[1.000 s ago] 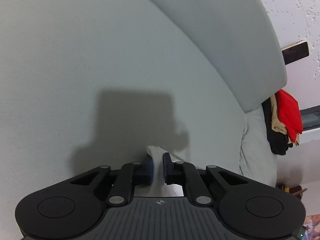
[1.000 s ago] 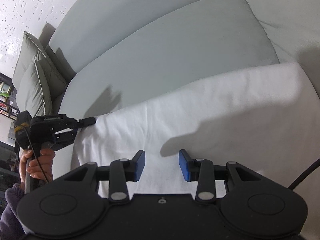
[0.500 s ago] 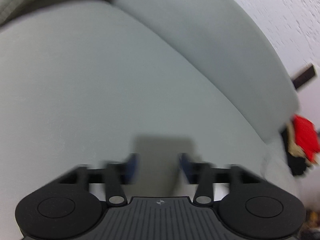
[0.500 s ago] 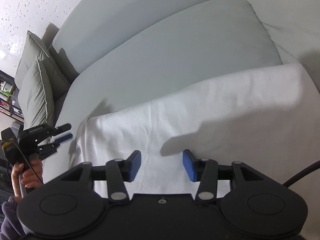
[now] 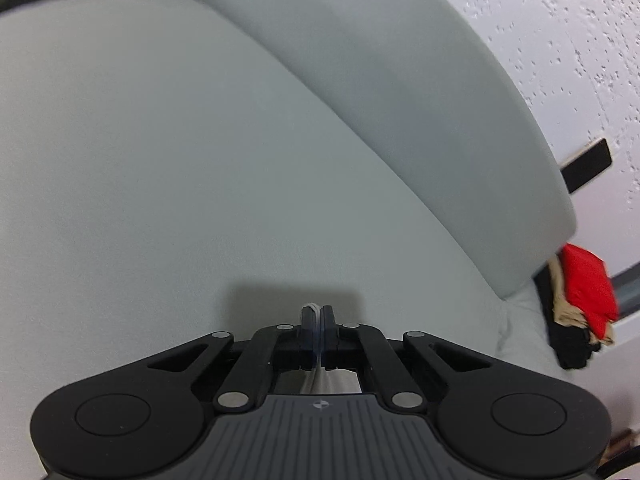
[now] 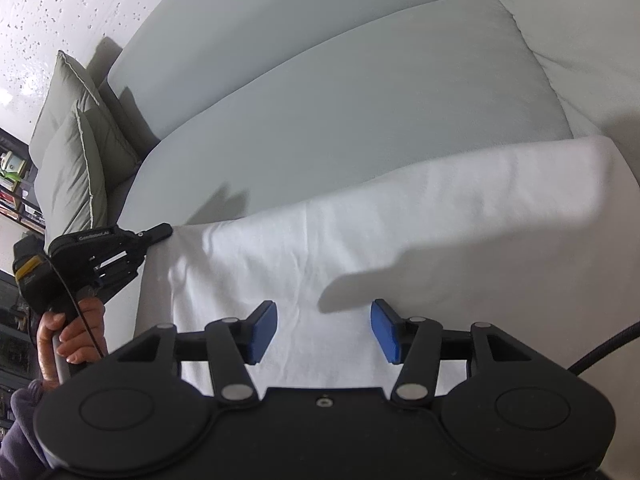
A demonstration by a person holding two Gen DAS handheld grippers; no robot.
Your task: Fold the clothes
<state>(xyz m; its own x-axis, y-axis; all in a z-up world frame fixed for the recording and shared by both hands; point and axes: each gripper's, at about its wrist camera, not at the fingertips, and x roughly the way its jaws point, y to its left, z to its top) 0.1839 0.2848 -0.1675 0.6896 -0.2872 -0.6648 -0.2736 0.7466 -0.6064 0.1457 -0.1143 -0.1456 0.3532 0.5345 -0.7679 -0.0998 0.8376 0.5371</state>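
Your right gripper body hides the near edge of the white cloth spread on the sofa; its jaws have just been widening, parted above it. Your left gripper is clenched on the cloth's corner.

Left gripper: jaws pressed together, a thin white strip pinched between the pads, probably cloth.
Right gripper: blue pads apart, nothing between them; jaws have just been opening.
Left hand: wrapped around its gripper's handle, sleeve below.
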